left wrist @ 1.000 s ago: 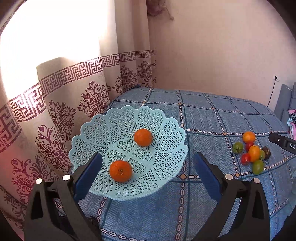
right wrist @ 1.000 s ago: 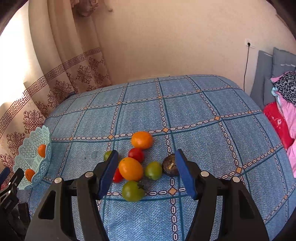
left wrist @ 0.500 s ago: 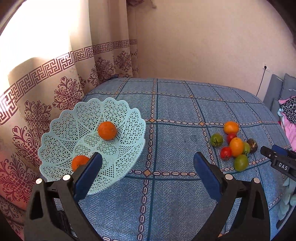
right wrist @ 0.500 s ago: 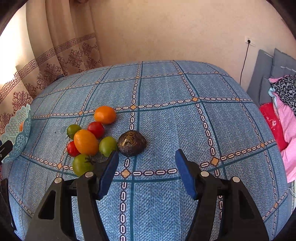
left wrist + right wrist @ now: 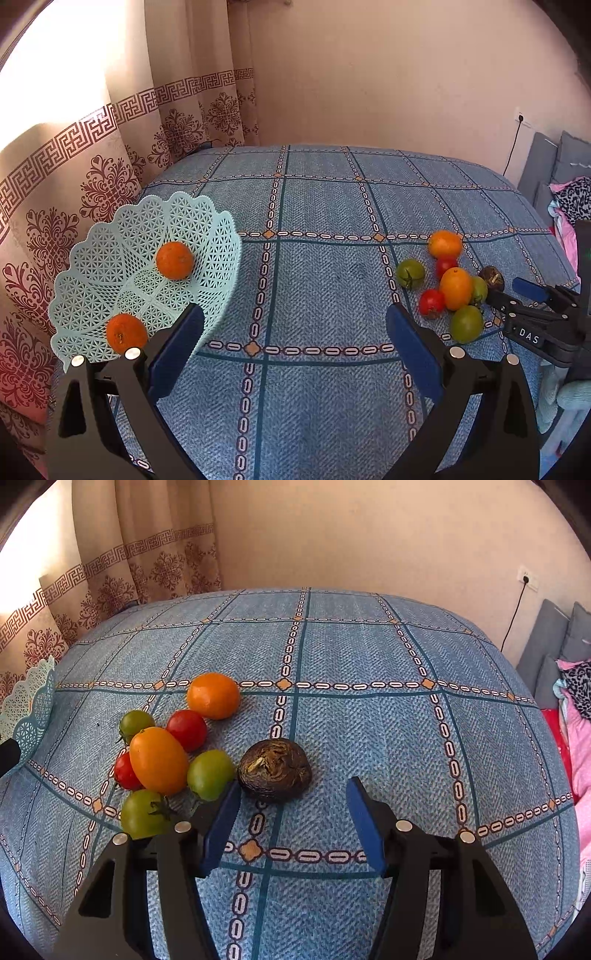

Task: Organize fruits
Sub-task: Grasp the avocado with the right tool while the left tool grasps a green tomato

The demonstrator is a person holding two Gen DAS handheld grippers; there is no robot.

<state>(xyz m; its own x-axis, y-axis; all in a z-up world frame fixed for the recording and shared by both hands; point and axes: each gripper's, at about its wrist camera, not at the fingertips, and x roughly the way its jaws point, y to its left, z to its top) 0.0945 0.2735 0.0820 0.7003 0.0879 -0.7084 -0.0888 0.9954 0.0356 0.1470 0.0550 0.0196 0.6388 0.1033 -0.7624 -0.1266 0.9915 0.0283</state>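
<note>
Both grippers gape empty; left gripper [image 5: 293, 341] hides part of 1 basket [image 5: 110, 236] orange [image 5: 125, 333]

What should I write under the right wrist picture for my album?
Open right claw reaches toward a dark wrinkled fruit beside a pile of oranges and tomatoes on a blue bedspread.

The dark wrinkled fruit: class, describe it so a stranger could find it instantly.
Start at the blue patterned cloth, then find the fruit cluster at its left. The dark wrinkled fruit lies at the cluster's right edge: brown-black and shrivelled, while its neighbours are smooth orange, red or green.
</note>
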